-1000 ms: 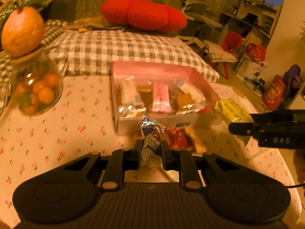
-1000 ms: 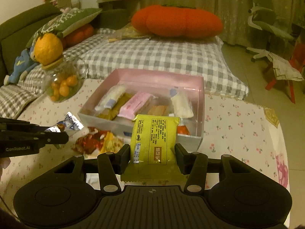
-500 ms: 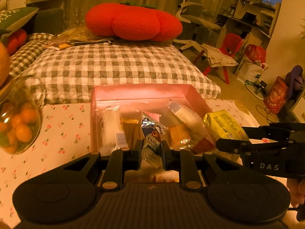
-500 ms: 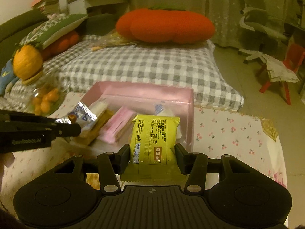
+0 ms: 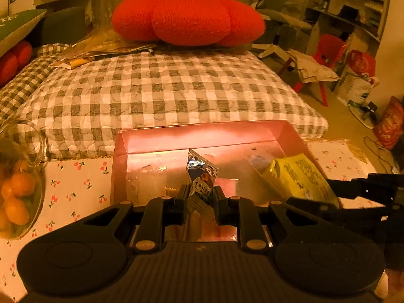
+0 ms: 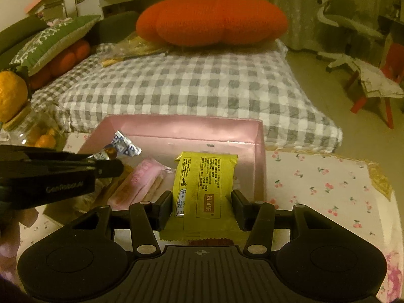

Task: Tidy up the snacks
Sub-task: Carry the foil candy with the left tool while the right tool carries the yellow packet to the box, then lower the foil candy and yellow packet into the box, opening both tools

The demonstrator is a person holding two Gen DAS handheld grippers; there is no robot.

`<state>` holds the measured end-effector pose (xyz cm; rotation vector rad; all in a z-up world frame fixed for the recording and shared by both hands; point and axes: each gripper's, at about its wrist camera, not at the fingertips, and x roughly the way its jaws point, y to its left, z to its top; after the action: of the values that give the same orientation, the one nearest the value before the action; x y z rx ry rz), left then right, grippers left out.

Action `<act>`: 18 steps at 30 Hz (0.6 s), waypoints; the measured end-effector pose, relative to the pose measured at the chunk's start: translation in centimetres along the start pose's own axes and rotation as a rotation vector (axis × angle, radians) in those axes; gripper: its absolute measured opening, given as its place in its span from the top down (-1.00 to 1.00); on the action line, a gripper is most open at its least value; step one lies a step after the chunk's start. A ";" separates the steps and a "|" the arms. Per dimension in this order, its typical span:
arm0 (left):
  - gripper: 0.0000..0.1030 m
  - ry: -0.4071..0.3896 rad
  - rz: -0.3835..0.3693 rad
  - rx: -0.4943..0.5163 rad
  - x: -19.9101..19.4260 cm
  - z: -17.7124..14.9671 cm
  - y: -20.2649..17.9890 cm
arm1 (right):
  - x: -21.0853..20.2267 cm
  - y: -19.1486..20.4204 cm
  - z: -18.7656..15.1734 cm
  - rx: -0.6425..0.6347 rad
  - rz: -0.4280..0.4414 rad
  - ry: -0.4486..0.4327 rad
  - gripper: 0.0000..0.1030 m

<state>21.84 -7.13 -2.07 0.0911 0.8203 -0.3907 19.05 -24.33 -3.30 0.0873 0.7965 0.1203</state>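
My left gripper (image 5: pixel 200 205) is shut on a small silver and blue truffle chocolate packet (image 5: pixel 201 176), held over the pink snack box (image 5: pixel 197 136). That same chocolate packet (image 6: pixel 123 146) shows at the tip of the left gripper (image 6: pixel 111 164) in the right wrist view. Over the box's right half, my right gripper (image 6: pixel 203 207) is shut on a yellow snack pack (image 6: pixel 202 186). The yellow pack (image 5: pixel 295 176) and the right gripper's fingers (image 5: pixel 353 186) appear at the right of the left wrist view. A pink wrapped bar (image 6: pixel 141 179) and other wrapped snacks lie inside the box (image 6: pixel 186 128).
A glass jar of small oranges (image 5: pixel 17 192) stands left of the box on the floral tablecloth (image 6: pixel 323 184). Behind the box lies a checked mattress (image 5: pixel 161 91) with a red tomato cushion (image 5: pixel 186 17). A person's hand (image 6: pixel 10 242) shows at the lower left.
Both grippers have moved forward with their packs and now hang over the pink box. The loose snacks on the cloth in front of the box have dropped out of view.
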 end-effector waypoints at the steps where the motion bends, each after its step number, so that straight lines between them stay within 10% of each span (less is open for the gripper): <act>1: 0.65 0.002 0.006 0.008 0.2 0.1 -0.1 | 0.4 0.0 0.0 -0.002 0.001 0.009 0.04; 18: 0.47 0.004 0.054 0.056 1.5 0.5 -0.2 | 1.7 -0.1 0.8 0.012 0.005 -0.005 -0.11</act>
<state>23.01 -7.90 -2.84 0.1656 0.8094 -0.3623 20.76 -24.19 -3.93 0.1011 0.7917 0.1197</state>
